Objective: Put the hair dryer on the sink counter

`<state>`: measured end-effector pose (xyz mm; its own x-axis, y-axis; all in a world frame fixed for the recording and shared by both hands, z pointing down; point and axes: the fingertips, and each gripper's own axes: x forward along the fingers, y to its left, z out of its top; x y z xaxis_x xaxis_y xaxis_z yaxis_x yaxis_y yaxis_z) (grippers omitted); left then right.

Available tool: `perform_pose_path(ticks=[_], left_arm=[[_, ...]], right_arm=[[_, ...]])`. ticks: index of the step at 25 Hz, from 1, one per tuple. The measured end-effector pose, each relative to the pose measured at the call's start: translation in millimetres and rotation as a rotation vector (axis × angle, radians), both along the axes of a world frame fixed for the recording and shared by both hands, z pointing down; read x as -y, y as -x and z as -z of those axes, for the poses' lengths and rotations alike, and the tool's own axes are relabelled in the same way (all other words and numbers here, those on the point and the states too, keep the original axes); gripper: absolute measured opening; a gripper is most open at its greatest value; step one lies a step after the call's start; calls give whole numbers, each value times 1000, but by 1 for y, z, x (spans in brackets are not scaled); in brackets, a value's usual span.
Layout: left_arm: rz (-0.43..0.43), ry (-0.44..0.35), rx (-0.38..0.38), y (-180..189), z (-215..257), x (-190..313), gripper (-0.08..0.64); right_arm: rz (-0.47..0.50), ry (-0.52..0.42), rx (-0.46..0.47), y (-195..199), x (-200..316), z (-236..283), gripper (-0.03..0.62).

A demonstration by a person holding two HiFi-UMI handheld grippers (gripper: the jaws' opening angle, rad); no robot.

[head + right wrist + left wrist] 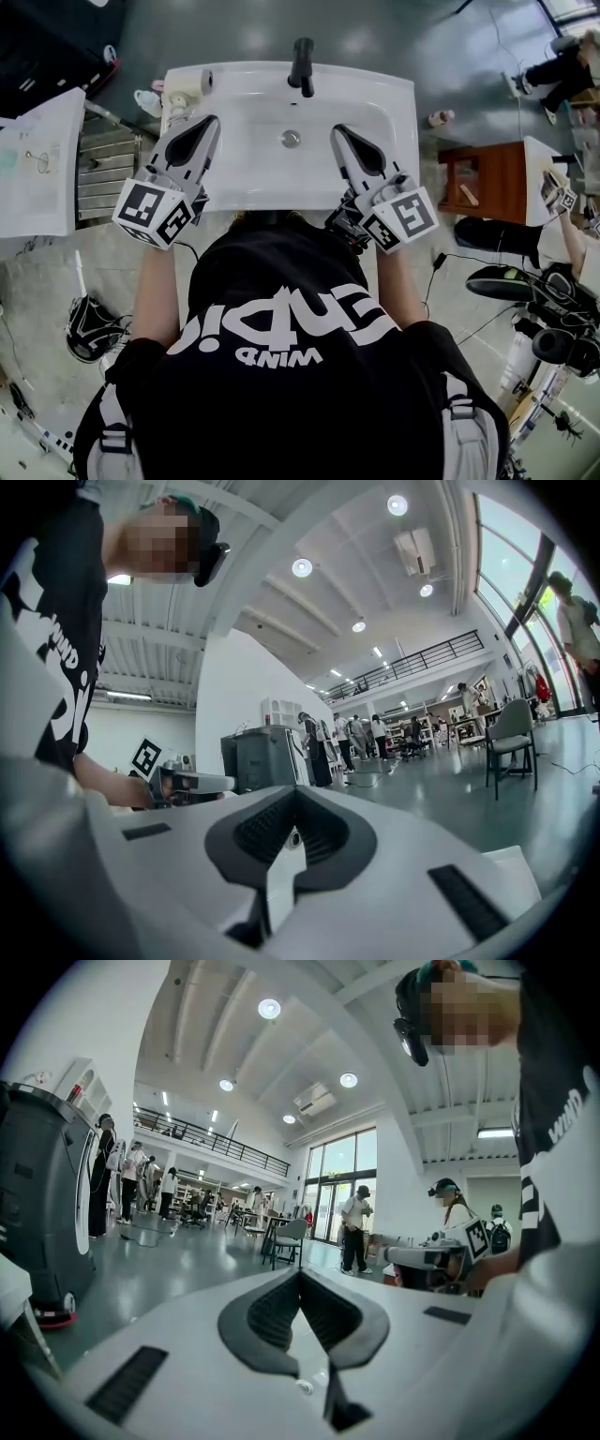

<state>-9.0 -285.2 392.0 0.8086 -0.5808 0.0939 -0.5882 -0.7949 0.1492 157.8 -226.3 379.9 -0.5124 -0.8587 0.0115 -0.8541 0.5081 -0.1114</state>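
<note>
Above the front edge of the sink [386,94], left gripper [208,124] and right gripper [339,133] are both pressed together, empty; reaching unspread could knock the hair dryer.

A white sink counter [396,91] stands on a glossy grey floor [450,47]. Its basin [281,173] is sunk into the middle, with a round metal drain [292,139] at the bottom. A black faucet [301,66] rises from the middle of the back rim. On the back left corner a white roll of paper [190,82] lies on its side. A small pink thing [439,118] sits on the floor near the counter's right side.
</note>
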Motion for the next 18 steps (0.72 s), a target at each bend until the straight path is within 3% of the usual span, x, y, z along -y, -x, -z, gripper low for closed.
perform_pose_path(ticks=[18], left_arm=[[15,75,1,6,-17,2,20]], right_arm=[[30,24,18,12,7,-3,18]])
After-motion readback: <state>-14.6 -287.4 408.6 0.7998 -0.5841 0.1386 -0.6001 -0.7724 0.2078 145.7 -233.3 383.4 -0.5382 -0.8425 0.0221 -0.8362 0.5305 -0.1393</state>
